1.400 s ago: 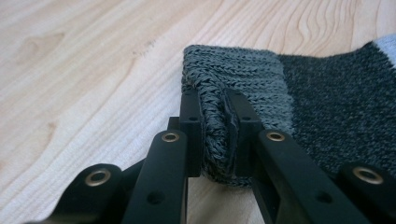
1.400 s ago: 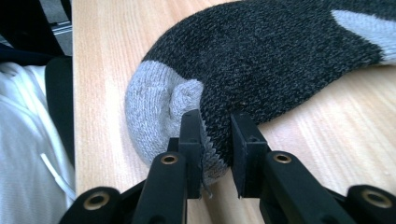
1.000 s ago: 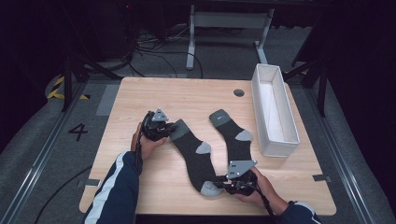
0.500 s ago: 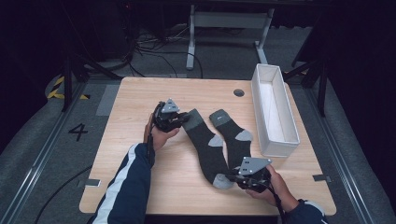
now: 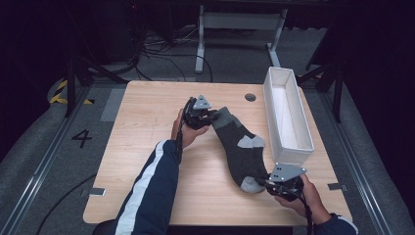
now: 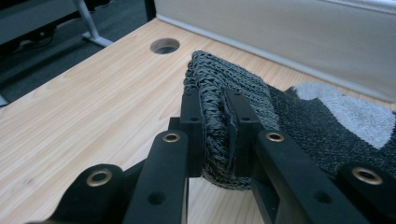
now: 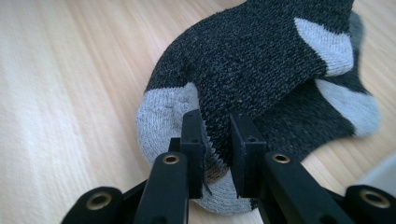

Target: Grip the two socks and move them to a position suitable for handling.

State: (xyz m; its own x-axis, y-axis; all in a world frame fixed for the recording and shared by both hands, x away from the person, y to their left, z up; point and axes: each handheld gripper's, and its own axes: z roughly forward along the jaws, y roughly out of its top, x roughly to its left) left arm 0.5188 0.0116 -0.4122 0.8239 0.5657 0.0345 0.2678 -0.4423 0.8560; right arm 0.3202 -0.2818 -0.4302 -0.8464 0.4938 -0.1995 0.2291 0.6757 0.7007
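High view: my left hand-held gripper (image 5: pixel 208 117) pinches the soft, light sock's (image 5: pixel 240 147) cuff, my right hand-held gripper (image 5: pixel 274 185) its toe; it sags between.

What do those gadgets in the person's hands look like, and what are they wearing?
Each hand carries a black tool: the left gripper and the right gripper both bear a grey three-cornered plate on top. Their black jaws show brass-ringed screw holes. A dark cable trails from each. The sleeves are navy, the left with a white stripe.
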